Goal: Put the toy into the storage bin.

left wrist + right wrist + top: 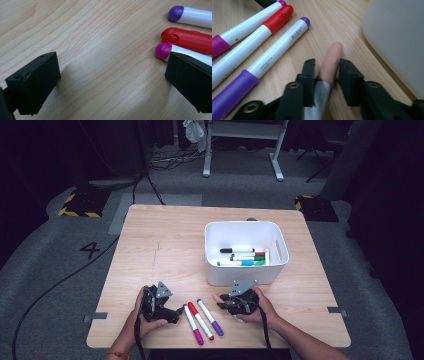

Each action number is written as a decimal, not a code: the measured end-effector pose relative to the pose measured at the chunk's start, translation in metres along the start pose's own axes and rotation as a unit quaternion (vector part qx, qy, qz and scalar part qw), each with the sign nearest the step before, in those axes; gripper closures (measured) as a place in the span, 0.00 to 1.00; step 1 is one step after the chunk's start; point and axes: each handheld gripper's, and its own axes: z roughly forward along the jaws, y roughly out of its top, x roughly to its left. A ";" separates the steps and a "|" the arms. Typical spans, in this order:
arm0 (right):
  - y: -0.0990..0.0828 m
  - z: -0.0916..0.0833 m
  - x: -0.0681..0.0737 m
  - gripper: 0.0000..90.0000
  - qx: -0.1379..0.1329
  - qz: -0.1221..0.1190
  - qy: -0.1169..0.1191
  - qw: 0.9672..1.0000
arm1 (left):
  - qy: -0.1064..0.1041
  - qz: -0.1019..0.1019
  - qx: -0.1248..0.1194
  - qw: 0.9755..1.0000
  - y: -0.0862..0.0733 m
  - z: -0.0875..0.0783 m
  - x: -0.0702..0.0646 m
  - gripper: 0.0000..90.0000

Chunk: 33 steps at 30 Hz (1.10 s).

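1. We see a light wooden table [165, 245] with a white plastic bin [280, 270] on its right half; several markers lie inside the bin.
2. Three white-bodied markers lie side by side on the table's near edge, between the two hand-held grippers: a magenta-capped marker [193, 324], a red-capped marker [200, 320] and a purple-capped marker [210, 317].
3. The left gripper [167, 312] rests in the person's left hand [145, 317], low over the table, just to the left of the three markers.
4. In the left gripper view its two black jaws stand wide apart with bare wood between them. The rounded ends of the markers lie just beyond the jaw seen on the right, and the magenta end [163, 50] sits closest to that jaw, partly hidden behind it; we cannot tell whether they touch.
5. The right gripper [327, 67] is held in the right hand [260, 307], just in front of the bin's near wall and to the right of the markers.
6. Its jaws are drawn in narrow, with a pale rounded tip and a grey-white shaft between them, in the right gripper view. It looks like a pen or a fingertip; we cannot tell which.
7. From that view the purple-capped marker lies nearest, just left of the jaws and clear of them.
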 end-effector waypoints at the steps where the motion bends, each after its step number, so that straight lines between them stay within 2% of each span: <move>1: -0.001 -0.001 -0.001 0.83 -0.001 0.000 0.003 1.000 | 0.000 0.000 0.000 1.000 0.000 0.000 0.000 0.00; 8: -0.008 -0.013 -0.006 0.83 0.001 -0.006 0.018 1.000 | 0.000 0.000 0.000 1.000 0.000 0.000 0.000 0.00; 14: -0.013 -0.048 -0.015 0.83 -0.029 -0.005 0.004 1.000 | 0.000 0.000 0.000 1.000 0.000 0.000 0.000 0.00; 21: -0.013 -0.091 -0.023 0.83 -0.067 -0.008 -0.009 0.998 | 0.000 0.000 0.000 1.000 0.000 0.000 0.000 0.00; 33: -0.002 -0.149 -0.033 0.83 -0.083 -0.019 -0.036 0.996 | 0.000 0.000 0.000 1.000 0.000 0.000 0.000 0.00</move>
